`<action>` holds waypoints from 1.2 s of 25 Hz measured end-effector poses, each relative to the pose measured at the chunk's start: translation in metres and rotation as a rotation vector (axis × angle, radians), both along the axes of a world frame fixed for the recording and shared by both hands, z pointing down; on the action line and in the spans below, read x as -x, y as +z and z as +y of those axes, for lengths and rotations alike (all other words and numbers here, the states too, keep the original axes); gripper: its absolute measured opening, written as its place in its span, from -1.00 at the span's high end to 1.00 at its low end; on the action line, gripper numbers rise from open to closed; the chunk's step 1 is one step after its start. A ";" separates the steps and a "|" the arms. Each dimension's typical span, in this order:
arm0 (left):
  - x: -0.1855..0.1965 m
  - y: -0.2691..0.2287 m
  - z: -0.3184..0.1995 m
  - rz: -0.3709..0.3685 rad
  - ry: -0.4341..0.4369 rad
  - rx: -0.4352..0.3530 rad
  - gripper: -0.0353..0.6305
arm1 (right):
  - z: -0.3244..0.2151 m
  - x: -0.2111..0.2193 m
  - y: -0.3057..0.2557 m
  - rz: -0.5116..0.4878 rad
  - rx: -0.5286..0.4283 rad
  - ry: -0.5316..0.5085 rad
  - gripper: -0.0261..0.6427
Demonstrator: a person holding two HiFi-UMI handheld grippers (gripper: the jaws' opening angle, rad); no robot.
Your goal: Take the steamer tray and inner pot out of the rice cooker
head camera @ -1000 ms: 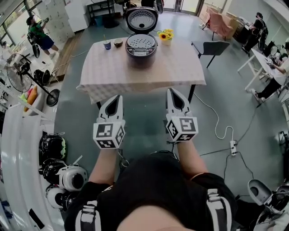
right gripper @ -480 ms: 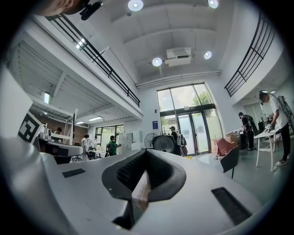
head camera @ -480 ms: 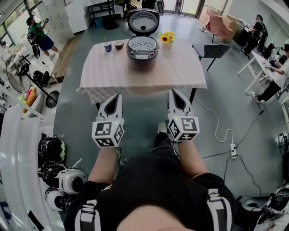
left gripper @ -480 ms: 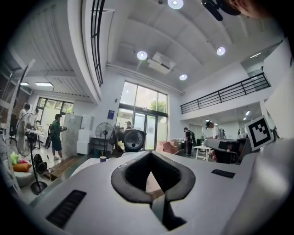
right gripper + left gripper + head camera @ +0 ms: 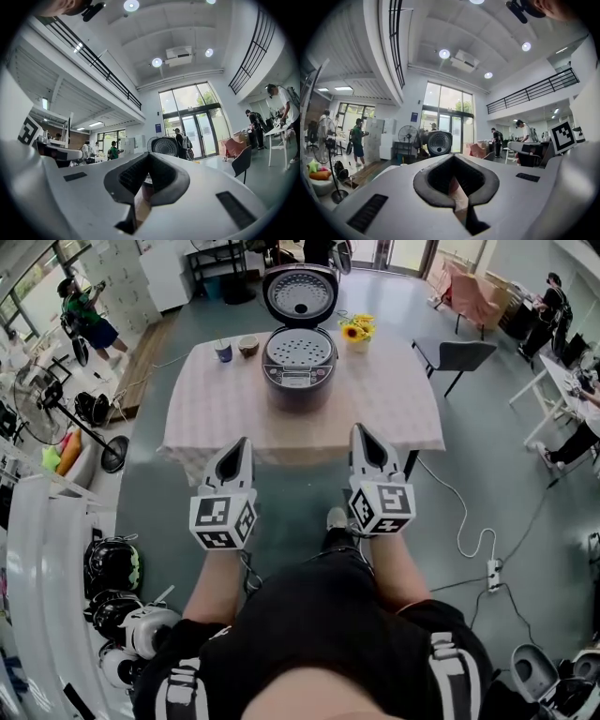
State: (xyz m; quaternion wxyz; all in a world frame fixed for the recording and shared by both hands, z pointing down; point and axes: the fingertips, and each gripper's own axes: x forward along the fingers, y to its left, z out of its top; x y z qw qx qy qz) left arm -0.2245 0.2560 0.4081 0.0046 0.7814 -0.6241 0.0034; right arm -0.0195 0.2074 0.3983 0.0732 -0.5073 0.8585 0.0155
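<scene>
Table [image 5: 216, 418] and rice cooker [image 5: 297, 367] now sit lower and larger in the head view than one second ago; both grippers hold roughly the same places in the frame as before.

Left gripper [image 5: 244, 444]: lower left of centre, pointing towards the near table edge, short of it. Jaws closed together, nothing between them; confirmed in the left gripper view.

Right gripper [image 5: 360, 432]: lower right of centre, level with the left, tip at the near table edge in the picture. Jaws closed together, nothing held; confirmed in the right gripper view.

Rice cooker: upper centre of the frame, on the far half of the cloth-covered table, lid [image 5: 300, 292] raised upright behind it.

Steamer tray [image 5: 297, 346]: perforated, seated in the cooker's open top. Inner pot: cannot be made out beneath the tray.

Other items on the table: a blue cup [image 5: 224, 352] and a small bowl [image 5: 248, 346] to the upper left of the cooker, sunflowers [image 5: 357, 329] to its upper right.

A dark chair [image 5: 466, 356] stands off the table's right end.
</scene>
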 end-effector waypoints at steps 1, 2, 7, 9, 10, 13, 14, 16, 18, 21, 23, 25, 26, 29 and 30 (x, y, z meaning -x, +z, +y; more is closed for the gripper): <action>-0.001 -0.001 -0.017 0.000 -0.004 0.001 0.89 | -0.018 -0.001 -0.001 0.000 0.002 -0.006 0.93; -0.003 -0.004 -0.034 -0.002 -0.009 0.000 0.89 | -0.036 -0.001 -0.002 0.000 0.003 -0.013 0.93; -0.011 -0.015 -0.128 -0.027 -0.043 0.017 0.89 | -0.137 -0.005 -0.017 -0.002 0.024 -0.057 0.93; -0.014 -0.020 -0.166 -0.038 -0.060 0.022 0.89 | -0.177 -0.006 -0.021 0.003 0.026 -0.072 0.93; -0.017 -0.023 -0.184 -0.038 -0.066 0.024 0.89 | -0.197 -0.008 -0.023 0.003 0.032 -0.080 0.93; -0.026 -0.030 -0.235 -0.036 -0.080 0.030 0.89 | -0.253 -0.014 -0.028 0.007 0.044 -0.103 0.93; -0.029 -0.031 -0.251 -0.036 -0.085 0.032 0.89 | -0.270 -0.015 -0.029 0.012 0.045 -0.111 0.93; -0.033 -0.032 -0.282 -0.033 -0.096 0.038 0.89 | -0.302 -0.018 -0.031 0.016 0.046 -0.128 0.93; -0.037 -0.034 -0.307 -0.032 -0.105 0.045 0.89 | -0.329 -0.019 -0.034 0.017 0.050 -0.144 0.93; -0.038 -0.039 -0.335 -0.032 -0.114 0.047 0.89 | -0.358 -0.017 -0.039 0.024 0.054 -0.164 0.93; -0.034 -0.039 -0.350 -0.034 -0.117 0.048 0.89 | -0.374 -0.013 -0.039 0.024 0.055 -0.167 0.93; -0.028 -0.038 -0.363 -0.037 -0.110 0.049 0.89 | -0.387 -0.008 -0.038 0.020 0.054 -0.158 0.93; -0.024 -0.036 -0.371 -0.039 -0.105 0.049 0.89 | -0.393 -0.005 -0.037 0.019 0.053 -0.152 0.93; -0.013 -0.037 -0.393 -0.034 -0.084 0.057 0.89 | -0.408 0.004 -0.038 0.019 0.061 -0.139 0.93; -0.009 -0.040 -0.399 -0.032 -0.079 0.056 0.89 | -0.412 0.008 -0.039 0.020 0.063 -0.139 0.93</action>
